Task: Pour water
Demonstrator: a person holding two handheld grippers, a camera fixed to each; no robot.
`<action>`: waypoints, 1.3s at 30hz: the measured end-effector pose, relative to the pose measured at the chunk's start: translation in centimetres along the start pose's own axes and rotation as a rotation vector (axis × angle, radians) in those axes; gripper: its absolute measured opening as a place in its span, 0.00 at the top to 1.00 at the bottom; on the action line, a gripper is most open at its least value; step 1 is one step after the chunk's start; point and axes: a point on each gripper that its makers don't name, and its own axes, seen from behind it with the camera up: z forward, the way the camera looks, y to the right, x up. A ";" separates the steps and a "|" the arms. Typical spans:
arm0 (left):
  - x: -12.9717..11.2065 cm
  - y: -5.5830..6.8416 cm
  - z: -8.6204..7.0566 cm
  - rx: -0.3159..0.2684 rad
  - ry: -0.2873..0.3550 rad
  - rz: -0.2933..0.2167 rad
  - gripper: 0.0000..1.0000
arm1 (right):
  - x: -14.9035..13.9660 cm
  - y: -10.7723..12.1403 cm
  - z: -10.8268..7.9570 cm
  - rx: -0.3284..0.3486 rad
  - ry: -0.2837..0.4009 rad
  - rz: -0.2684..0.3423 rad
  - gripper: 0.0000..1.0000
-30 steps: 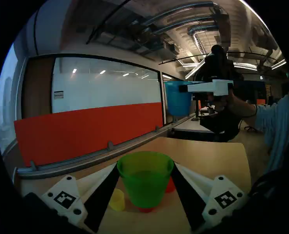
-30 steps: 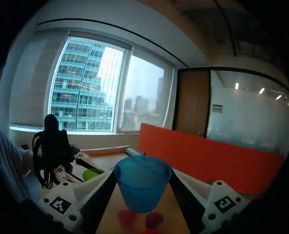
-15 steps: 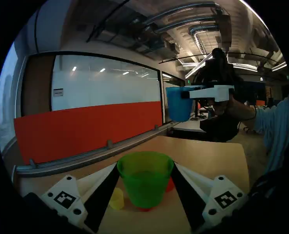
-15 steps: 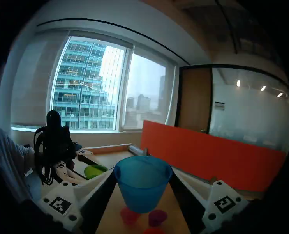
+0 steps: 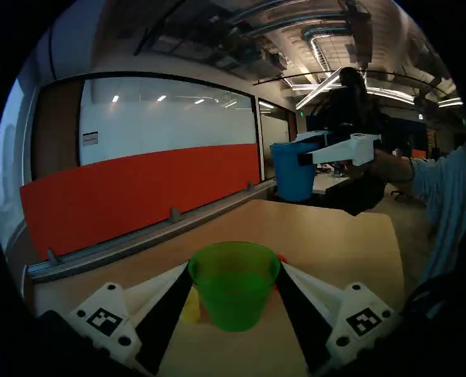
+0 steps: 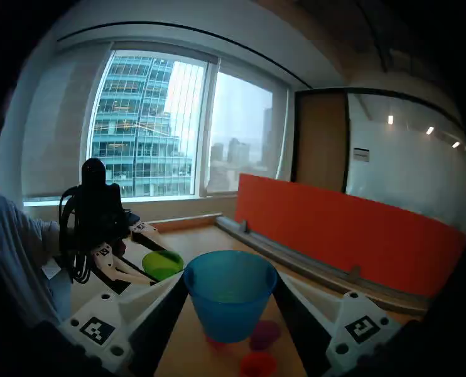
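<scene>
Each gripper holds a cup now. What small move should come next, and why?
Probably bring the right gripper with the blue cup closer to the green cup in the left gripper, until one rim stands over the other. The cups are well apart above the table, so tilting either now would probably spill.

From the left gripper (image 5: 233, 268) we look low across the table (image 5: 340, 245) at the orange partition (image 5: 139, 188), green cup (image 5: 234, 292) close. From the right gripper (image 6: 230, 276), blue cup (image 6: 230, 301) close, we face the windows (image 6: 145, 138). Both views share table, partition and the opposite gripper.
</scene>
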 end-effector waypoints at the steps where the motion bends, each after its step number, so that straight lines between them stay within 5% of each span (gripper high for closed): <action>1: -0.3 0.0 0.0 0.000 -0.009 0.000 0.12 | -0.4 -0.1 0.0 0.003 -0.006 -0.002 0.08; 39: -12.0 1.6 1.2 -0.089 -0.329 0.014 0.12 | -14.6 -2.6 1.5 0.096 -0.245 -0.016 0.08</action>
